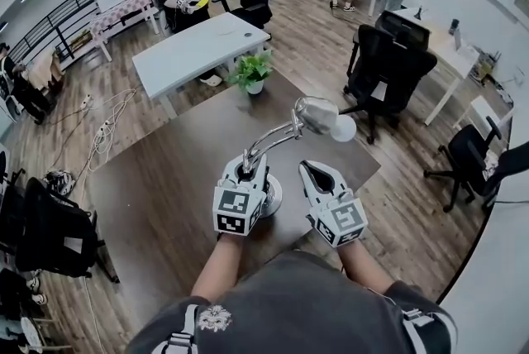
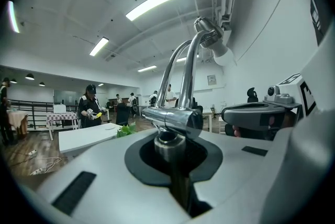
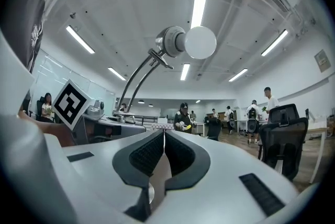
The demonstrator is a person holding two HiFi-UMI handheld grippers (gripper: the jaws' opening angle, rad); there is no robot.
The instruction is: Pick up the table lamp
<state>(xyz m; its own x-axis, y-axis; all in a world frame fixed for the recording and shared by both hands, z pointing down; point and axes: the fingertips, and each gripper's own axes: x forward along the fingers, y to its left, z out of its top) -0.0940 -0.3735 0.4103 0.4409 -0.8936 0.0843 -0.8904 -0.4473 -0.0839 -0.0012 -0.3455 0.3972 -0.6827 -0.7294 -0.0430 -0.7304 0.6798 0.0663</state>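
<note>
The table lamp (image 1: 318, 117) has two curved chrome arms, a chrome head with a white bulb and a round base (image 1: 272, 197). My left gripper (image 1: 245, 170) is shut on its short upright post just above the base. In the left gripper view the post (image 2: 168, 145) sits between the dark pads, and the arms rise to the lamp head (image 2: 209, 34). My right gripper (image 1: 313, 172) is just right of the lamp, shut with nothing in it. Its pads meet in the right gripper view (image 3: 164, 136), with the lamp's bulb (image 3: 200, 42) above. I cannot tell whether the base touches the table.
The dark brown table (image 1: 157, 187) carries a small potted plant (image 1: 252, 73) at its far edge. Black office chairs (image 1: 388, 63) stand to the right and a long white table (image 1: 194, 46) lies beyond. Several people stand at the back of the room.
</note>
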